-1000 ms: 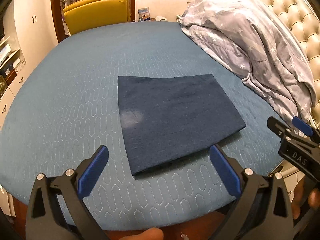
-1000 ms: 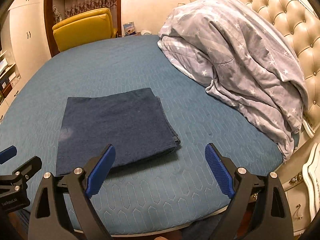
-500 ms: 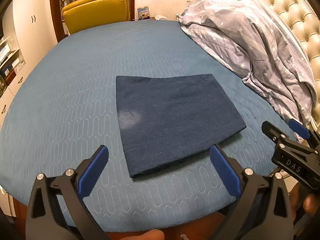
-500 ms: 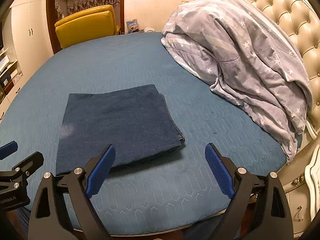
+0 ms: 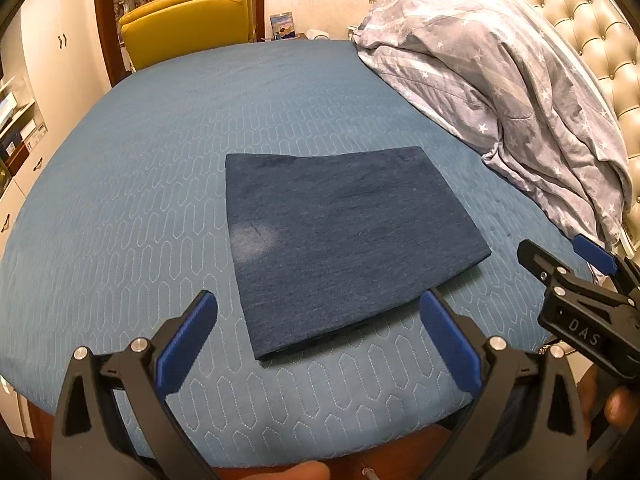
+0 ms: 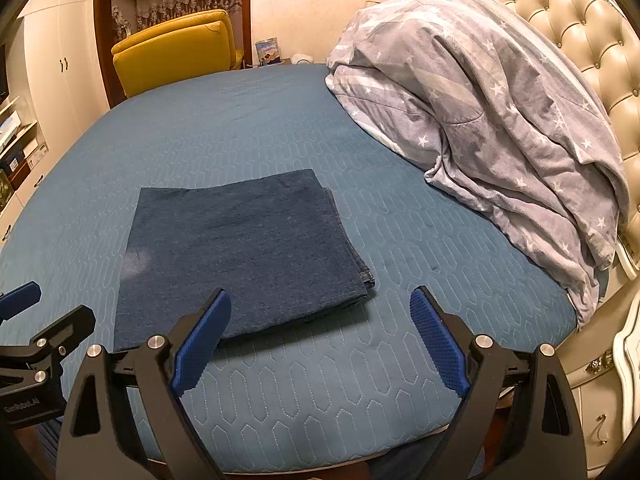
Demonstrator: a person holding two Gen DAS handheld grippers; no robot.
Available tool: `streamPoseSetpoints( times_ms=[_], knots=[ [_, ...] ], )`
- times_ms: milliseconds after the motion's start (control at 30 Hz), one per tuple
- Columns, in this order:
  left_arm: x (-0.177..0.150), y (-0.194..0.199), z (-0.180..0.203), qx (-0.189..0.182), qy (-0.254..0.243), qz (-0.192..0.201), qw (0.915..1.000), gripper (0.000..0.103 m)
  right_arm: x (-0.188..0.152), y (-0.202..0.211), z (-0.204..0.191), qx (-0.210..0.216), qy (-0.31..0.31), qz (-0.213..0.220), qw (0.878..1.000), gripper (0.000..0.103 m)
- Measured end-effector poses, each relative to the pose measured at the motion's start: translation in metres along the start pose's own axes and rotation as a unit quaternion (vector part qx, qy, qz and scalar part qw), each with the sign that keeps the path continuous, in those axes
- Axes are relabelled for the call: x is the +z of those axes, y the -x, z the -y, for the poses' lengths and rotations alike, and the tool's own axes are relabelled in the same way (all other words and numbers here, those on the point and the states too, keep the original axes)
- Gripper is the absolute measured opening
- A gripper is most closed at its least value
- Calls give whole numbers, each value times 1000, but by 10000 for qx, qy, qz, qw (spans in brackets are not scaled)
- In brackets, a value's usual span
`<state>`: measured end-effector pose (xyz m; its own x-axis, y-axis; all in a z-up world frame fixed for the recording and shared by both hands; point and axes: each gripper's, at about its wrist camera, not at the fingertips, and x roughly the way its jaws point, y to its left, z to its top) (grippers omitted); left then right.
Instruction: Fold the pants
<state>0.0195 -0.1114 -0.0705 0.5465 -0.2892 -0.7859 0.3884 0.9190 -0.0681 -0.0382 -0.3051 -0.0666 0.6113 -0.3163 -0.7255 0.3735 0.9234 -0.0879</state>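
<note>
Pants (image 5: 344,248) lie folded on bed (image 5: 120,200); duvet (image 5: 500,92) well apart; both grippers' jaws open.

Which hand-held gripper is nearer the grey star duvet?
Right hand-held gripper: the duvet lies ahead to its right. Left hand-held gripper sits farther left, before the folded pants.

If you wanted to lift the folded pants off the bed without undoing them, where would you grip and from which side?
Probably the near edge of the pants, coming in low from the bed's front. That edge looks like a closed fold, while the right edge shows loose stacked layers that could splay. Both grippers, left and right, are open and face it.
</note>
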Motion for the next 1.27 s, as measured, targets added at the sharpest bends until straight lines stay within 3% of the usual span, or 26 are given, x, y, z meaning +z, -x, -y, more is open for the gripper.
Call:
streamPoseSetpoints(
  times_ms=[800,1067,1167,1267],
  knots=[
    [1,1,5,-92,-40,48,9999,101,1,1,0,10,-7,-4,10000,88],
    [6,-3,9,-465,-71,308,9984,101,-2,-2,3,-80,-112,-25,9999,88],
    [7,-8,-6,-916,-86,172,9956,101,-2,-8,4,-81,-205,-13,9998,88],
    [2,-16,-69,-578,297,243,9976,102,-3,-17,4,-119,-234,57,9996,88]
  ],
)
